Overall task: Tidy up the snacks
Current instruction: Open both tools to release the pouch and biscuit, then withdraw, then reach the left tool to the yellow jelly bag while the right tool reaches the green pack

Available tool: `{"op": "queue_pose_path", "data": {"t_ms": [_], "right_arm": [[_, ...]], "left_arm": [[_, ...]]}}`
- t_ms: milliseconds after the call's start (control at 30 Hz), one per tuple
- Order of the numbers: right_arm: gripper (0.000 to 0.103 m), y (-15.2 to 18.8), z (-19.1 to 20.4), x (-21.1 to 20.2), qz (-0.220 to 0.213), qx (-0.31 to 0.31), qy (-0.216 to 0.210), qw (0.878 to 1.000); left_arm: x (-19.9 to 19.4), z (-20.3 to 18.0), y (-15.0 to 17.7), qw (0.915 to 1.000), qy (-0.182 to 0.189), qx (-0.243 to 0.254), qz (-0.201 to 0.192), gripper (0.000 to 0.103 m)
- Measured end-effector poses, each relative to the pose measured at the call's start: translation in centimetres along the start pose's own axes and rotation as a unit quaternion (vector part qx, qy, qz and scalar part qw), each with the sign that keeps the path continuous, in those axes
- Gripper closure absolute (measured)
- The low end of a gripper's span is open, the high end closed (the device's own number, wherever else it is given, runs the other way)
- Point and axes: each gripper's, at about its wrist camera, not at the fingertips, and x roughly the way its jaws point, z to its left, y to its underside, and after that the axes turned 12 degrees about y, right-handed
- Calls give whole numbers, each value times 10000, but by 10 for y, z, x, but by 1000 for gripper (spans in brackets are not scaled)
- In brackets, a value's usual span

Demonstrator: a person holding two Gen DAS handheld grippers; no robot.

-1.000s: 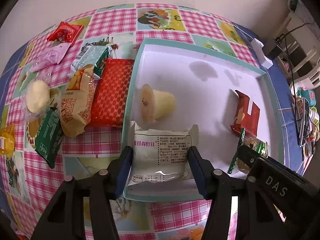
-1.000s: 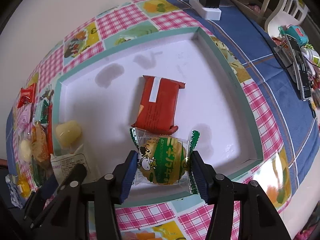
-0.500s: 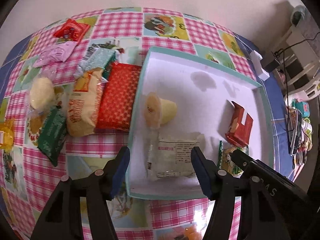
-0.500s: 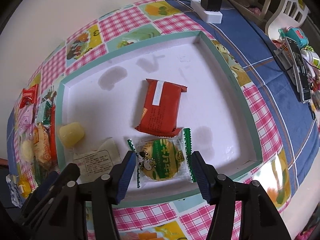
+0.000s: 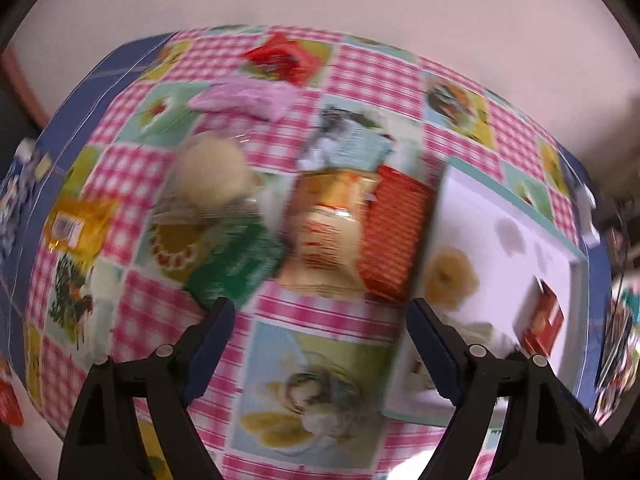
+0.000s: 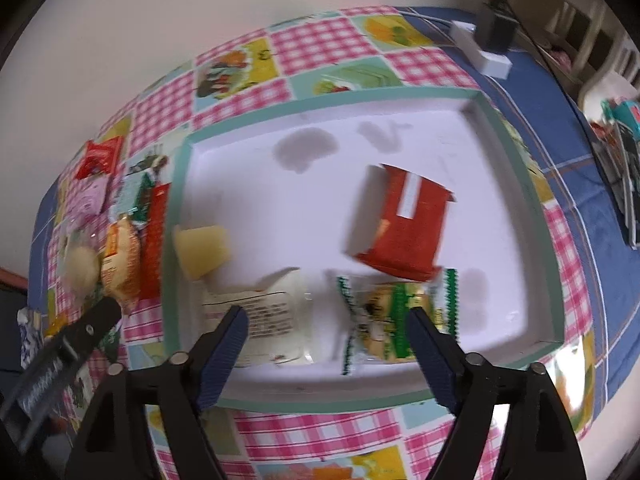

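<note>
A white tray with a teal rim [image 6: 320,102] holds a red packet [image 6: 404,232], a green-and-yellow packet [image 6: 392,320], a white labelled packet [image 6: 264,316] and a yellow jelly cup [image 6: 204,250]. My right gripper [image 6: 324,312] is open and empty above the tray's near edge. My left gripper [image 5: 320,304] is open and empty over the checked cloth, left of the tray [image 5: 516,208]. Loose snacks lie ahead of it: a green packet [image 5: 236,268], an orange packet [image 5: 328,236], a red patterned packet [image 5: 396,240] and a round bun [image 5: 212,172]. The left view is blurred.
More snacks sit further left: a pink packet [image 5: 244,98], a red packet [image 5: 284,58] and a yellow wrapper [image 5: 76,226]. A white power strip [image 6: 480,52] lies beyond the tray's far right corner. Clutter sits at the right table edge [image 6: 624,168].
Both grippers let go of their packets, which now lie in the tray. The left gripper has swung left toward the loose snacks. The right gripper has drawn back and shifted left.
</note>
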Motion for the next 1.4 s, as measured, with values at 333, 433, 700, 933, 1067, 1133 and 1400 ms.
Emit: {"op": "queue_pose_path", "data": {"t_ms": [333, 433, 700, 933, 1067, 1133, 1400], "right_arm": [[0, 2, 35, -18, -339, -242, -440, 9982], [0, 6, 50, -25, -457, -366, -556, 9967], [0, 14, 103, -34, -580, -761, -1004, 9903], [0, 28, 147, -35, -479, -1094, -1062, 9872], [0, 34, 167, -44, -621, -1224, -1126, 9841], [1, 37, 177, -46, -665, -1310, -1147, 9825], [25, 40, 212, -33, -438, -1610, -1090, 9799]], "left_arm": [[-21, 73, -20, 9944, -264, -970, -313, 13], [-29, 100, -25, 9894, -432, -1309, -467, 5], [-48, 159, -32, 9760, -701, -1932, -718, 5], [-62, 199, -35, 9640, -739, -2405, -862, 5], [-65, 219, -35, 9573, -703, -2660, -892, 5], [-66, 225, -35, 9552, -677, -2741, -888, 5], [-55, 239, -41, 9529, -547, -2886, -753, 5]]}}
